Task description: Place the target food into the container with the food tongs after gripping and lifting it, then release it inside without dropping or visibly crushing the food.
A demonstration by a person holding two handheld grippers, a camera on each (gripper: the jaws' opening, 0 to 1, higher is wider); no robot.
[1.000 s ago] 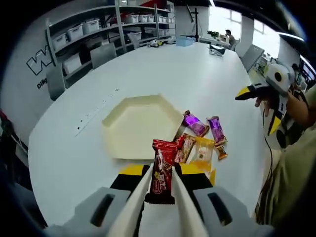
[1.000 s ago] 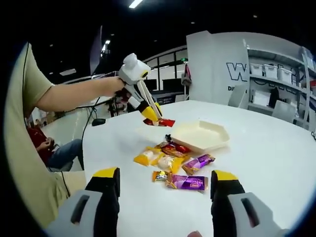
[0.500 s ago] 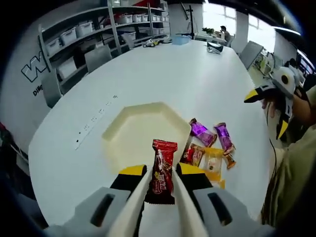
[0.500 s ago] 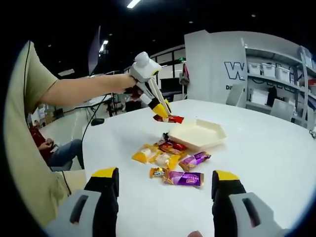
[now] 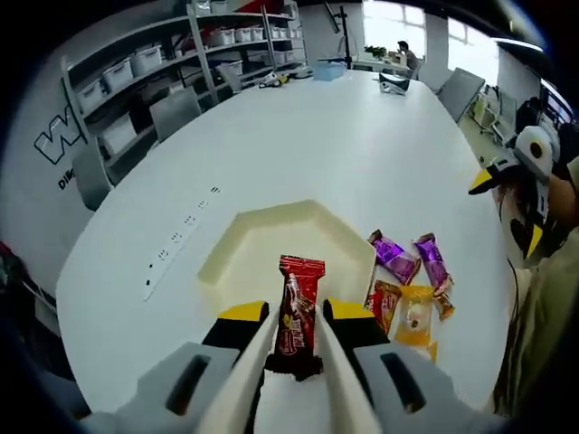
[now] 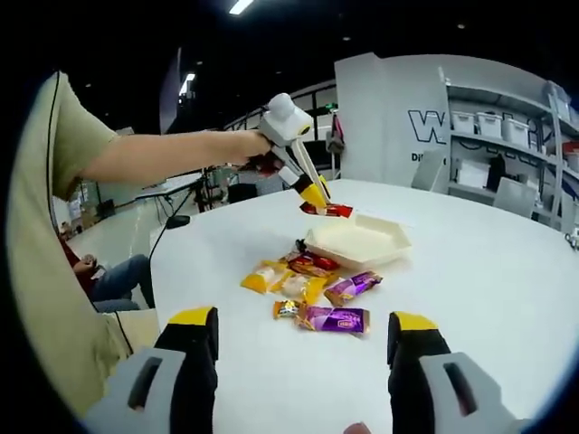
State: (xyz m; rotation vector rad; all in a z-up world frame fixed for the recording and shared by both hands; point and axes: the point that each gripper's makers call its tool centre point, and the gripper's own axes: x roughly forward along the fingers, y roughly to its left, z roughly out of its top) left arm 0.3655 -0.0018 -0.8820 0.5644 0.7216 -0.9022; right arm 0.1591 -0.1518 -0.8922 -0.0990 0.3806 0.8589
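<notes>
Nearest in the left gripper view: left hand-held gripper [image 5: 296, 348] clenched on the tongs [image 5: 318, 354], pinching the red snack packet [image 5: 296, 314] by its lower end, presumably lightly enough to spare it. Packet raised above the near rim of the cream hexagonal container [image 5: 271, 256], not yet let go. Beside it, loose wrapped snacks [image 5: 409, 285] on the white worktop [image 5: 317, 136]. Right hand-held gripper [image 6: 303, 348] spread wide, holding nothing, apparently parked clear.
</notes>
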